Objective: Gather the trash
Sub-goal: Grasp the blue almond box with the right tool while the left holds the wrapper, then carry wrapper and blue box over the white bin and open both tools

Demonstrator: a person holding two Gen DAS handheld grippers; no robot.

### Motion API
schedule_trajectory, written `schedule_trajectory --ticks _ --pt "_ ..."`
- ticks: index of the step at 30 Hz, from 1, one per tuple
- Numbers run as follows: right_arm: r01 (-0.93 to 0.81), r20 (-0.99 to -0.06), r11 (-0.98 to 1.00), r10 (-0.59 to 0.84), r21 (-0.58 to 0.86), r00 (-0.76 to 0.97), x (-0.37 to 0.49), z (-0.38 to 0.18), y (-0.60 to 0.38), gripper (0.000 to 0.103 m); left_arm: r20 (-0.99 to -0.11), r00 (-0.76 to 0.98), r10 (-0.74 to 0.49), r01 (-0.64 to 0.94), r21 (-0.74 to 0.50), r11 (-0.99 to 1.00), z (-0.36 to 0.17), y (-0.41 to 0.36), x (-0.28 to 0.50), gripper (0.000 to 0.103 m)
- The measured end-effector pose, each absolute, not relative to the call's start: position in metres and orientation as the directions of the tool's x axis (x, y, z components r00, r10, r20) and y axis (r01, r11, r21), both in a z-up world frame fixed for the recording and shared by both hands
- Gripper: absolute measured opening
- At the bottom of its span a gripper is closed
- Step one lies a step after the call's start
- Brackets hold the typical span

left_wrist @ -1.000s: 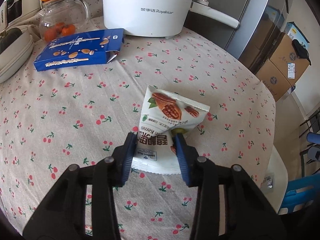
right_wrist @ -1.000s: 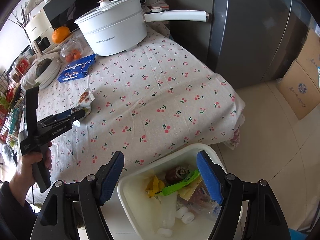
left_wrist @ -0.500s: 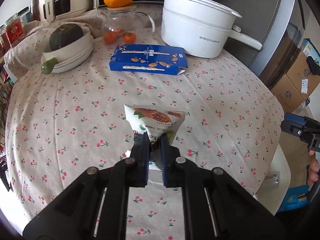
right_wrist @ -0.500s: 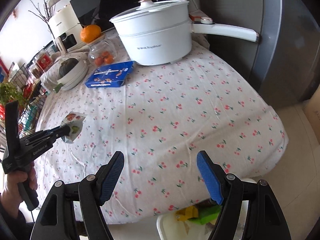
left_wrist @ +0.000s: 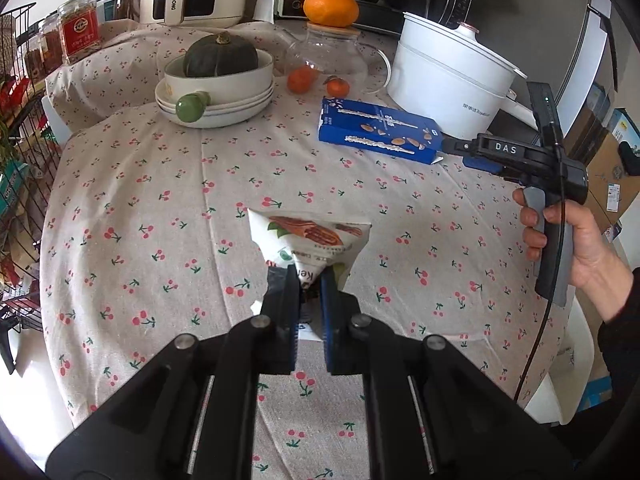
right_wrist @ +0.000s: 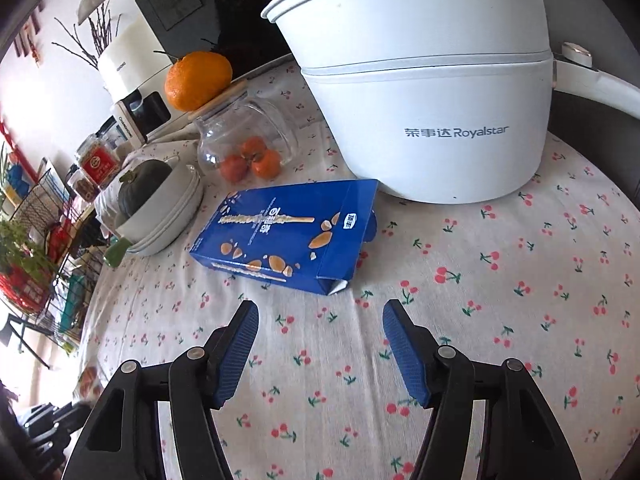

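My left gripper is shut on a white nut snack packet, pinching its lower end and holding it above the cherry-print tablecloth. A blue biscuit box lies flat near the white pot, its torn end toward me. My right gripper hovers just short of that box; its jaws are closing with nothing between them. In the left wrist view the blue biscuit box lies at the far right, and the right gripper reaches toward it, held by a hand.
A white Royalstar pot stands right behind the box. A glass jar with small oranges, a large orange on its lid, stacked bowls with a green squash, and a wire rack crowd the left.
The left gripper closed on the snack packet and drew it back and up off the cloth. The right gripper swung from over the trash bin to the table, arriving close to the blue box.
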State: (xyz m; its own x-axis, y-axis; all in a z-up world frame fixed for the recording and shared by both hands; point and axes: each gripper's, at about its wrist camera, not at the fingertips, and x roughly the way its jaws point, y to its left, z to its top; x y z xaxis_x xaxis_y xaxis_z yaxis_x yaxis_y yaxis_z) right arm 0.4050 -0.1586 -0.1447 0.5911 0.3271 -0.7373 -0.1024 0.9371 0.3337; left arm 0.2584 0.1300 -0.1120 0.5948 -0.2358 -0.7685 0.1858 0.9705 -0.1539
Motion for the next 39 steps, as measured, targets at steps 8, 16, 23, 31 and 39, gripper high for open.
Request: schedule_trajectory --ticks 8,16,23,31,39 --pt "-0.044 -0.699 0.91 0.347 0.413 0.625 0.451 -0.17 -0.156 0.048 -0.768 0.593 -0.242 0.173 -0.171 0.97 -0.111 0.135 0.263 0.011" --pt "-0.09 -0.645 0.86 0.442 0.502 0.623 0.433 -0.15 -0.154 0.006 -0.779 0.585 -0.225 0.175 -0.15 0.973 -0.109 0.131 0.258 0.011" --pt "-0.176 -0.639 0.866 0.469 0.468 0.609 0.376 -0.101 -0.158 0.003 -0.759 0.613 -0.218 0.174 -0.14 0.975 -0.079 0.129 0.239 0.011" --pt "-0.252 -0.691 0.92 0.392 0.301 0.607 0.298 -0.038 -0.175 0.002 -0.718 0.655 -0.234 0.199 -0.136 0.971 -0.041 0.107 0.199 0.009" --pt "-0.265 -0.734 0.95 0.299 0.167 0.61 0.217 -0.005 -0.196 0.002 -0.701 0.651 -0.291 0.258 -0.156 0.954 -0.026 0.069 0.157 0.009"
